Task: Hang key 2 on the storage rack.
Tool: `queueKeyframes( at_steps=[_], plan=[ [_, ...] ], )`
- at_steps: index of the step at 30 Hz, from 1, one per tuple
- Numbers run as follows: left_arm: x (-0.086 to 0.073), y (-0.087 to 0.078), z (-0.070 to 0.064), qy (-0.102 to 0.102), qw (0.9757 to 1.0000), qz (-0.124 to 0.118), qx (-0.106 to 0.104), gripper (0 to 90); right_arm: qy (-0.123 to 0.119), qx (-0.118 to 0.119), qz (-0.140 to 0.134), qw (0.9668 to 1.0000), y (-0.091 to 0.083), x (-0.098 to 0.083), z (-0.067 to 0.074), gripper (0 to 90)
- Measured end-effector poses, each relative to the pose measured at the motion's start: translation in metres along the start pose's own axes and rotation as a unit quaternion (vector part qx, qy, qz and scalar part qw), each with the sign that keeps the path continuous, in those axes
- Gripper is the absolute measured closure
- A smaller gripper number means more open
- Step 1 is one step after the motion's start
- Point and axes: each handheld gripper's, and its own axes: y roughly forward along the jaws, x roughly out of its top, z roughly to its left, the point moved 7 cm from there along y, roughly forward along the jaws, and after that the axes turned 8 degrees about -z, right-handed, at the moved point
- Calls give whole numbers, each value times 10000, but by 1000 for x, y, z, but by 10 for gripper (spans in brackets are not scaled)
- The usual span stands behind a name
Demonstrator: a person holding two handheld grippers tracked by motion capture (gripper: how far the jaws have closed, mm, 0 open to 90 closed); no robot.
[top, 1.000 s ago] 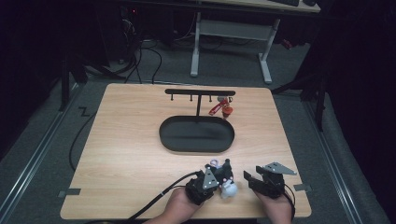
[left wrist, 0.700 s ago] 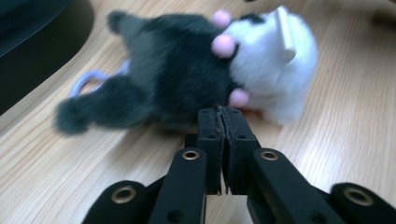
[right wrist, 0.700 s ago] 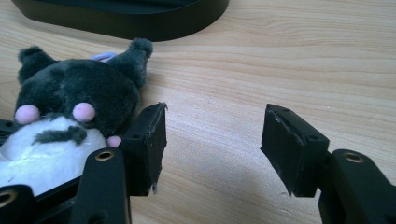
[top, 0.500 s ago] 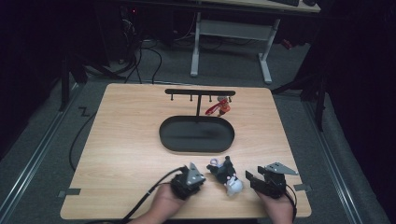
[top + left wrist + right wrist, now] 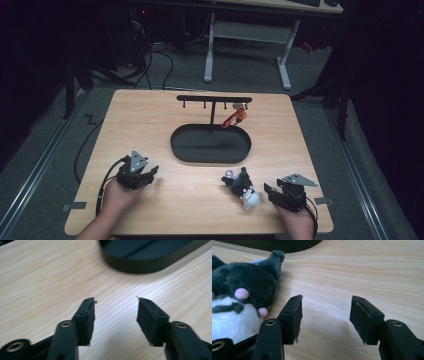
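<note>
The plush toy [image 5: 242, 188] lies on the table [image 5: 190, 200] just left of my right claw [image 5: 325, 320], which gapes, grasping nothing. My left claw [image 5: 141, 176] (just been opening, nothing between its jaws) sits well apart, so right is nearer.

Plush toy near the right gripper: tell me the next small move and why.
Probably slide the right gripper sideways toward the plush toy until it sits between the jaws, then close. The jaws stand open with only bare table between them, and the toy lies just beside one pad, loose on the wood.
</note>
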Motion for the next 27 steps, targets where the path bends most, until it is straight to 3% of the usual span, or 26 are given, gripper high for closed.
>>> queueKeyframes(
  at_steps=[3, 7, 12, 20, 21, 22, 27],
  plan=[
    [-10, -1, 7, -352, 9994, 8, -68, 450, -99, -7, 85, 9999, 2, 0, 2, 423],
    [-6, -4, 11, -211, 9996, -148, -125, 378, -111, 4, 206, 9997, 2, 3, 6, 394],
    [-12, -1, 15, -115, 9997, -37, -219, 320, -127, -171, 536, 9983, 3, 7, 9, 371],
    [-16, -6, 18, -88, 9996, 14, -266, 283, -364, -242, 1308, 9904, -2, 11, 20, 354],
    [-15, -7, 19, -128, 9995, -4, -280, 281, -391, -226, 1469, 9881, -3, 13, 22, 353],
    [-15, -8, 19, -159, 9995, -27, -281, 281, -391, -226, 1469, 9881, -3, 13, 22, 353],
    [-14, -9, 18, -161, 9994, -55, -300, 282, -515, -220, 1806, 9820, -6, 24, 23, 352]
  ],
)
